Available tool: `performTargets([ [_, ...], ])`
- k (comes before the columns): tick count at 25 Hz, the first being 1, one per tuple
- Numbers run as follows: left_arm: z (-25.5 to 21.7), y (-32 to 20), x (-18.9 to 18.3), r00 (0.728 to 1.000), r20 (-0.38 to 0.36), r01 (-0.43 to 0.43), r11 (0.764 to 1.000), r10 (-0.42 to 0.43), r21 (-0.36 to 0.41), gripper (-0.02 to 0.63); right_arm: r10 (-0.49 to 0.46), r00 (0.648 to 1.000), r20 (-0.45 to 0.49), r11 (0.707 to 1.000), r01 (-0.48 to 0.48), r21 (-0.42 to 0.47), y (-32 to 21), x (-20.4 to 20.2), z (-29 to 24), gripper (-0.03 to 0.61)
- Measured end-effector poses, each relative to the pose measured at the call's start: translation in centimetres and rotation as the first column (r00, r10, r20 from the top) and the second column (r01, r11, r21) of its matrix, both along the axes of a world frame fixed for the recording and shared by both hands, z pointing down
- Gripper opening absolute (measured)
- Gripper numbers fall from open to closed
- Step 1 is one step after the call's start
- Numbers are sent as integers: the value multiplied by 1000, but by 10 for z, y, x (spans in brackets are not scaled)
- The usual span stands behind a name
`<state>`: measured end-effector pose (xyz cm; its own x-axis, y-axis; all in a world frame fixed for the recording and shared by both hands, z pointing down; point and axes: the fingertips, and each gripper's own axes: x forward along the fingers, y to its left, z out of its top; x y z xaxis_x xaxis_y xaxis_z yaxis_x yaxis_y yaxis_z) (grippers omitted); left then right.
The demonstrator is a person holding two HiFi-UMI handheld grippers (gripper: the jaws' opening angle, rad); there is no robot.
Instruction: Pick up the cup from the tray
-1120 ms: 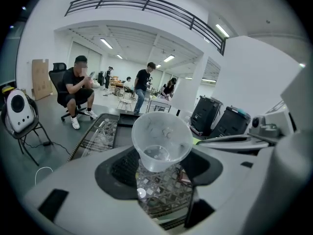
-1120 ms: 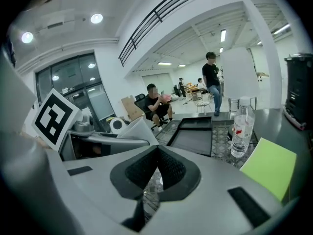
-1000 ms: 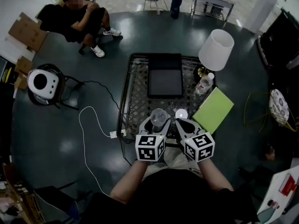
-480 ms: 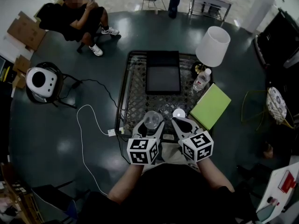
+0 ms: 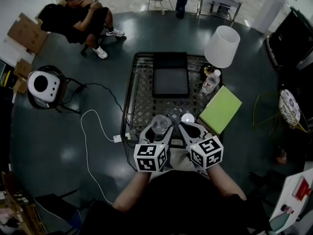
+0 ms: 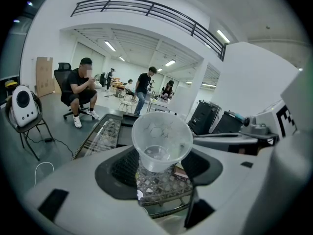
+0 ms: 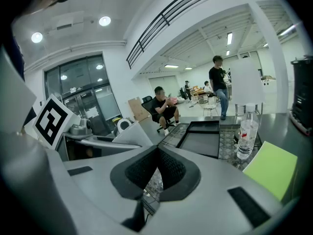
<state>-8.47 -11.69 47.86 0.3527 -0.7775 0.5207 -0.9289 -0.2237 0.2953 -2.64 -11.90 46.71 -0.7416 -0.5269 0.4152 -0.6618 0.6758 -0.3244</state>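
A clear plastic cup [image 5: 160, 124] [image 6: 161, 141] hangs upright over the near end of the lattice-top table [image 5: 142, 99], with my left gripper [image 5: 160, 130] [image 6: 159, 169] shut on its lower part. The cup looks empty. The black tray [image 5: 171, 80] [image 7: 203, 140] lies at the table's far middle with nothing in it, well beyond the cup. My right gripper [image 5: 188, 128] [image 7: 157, 156] is level with the left one, just to its right, its jaws shut together with nothing between them.
A small white round object [image 5: 188, 118] lies on the table just past the right gripper. A white lampshade [image 5: 222, 45], a water bottle [image 5: 210, 82] and a green folder [image 5: 220, 109] occupy the table's right side. A person sits in a chair [image 5: 78, 16] far left; a white cable [image 5: 93, 131] trails on the floor.
My left gripper has drifted slightly left and back toward my body, still carrying the cup. The right gripper has stayed beside it, shut.
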Motion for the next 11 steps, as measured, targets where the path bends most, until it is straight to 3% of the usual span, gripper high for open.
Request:
performTargets([
  [11,-3,-4,1,1000,-7,1,1000,-1,9,276,1,1000,-9,1000,-1,1,1,1,2,11],
])
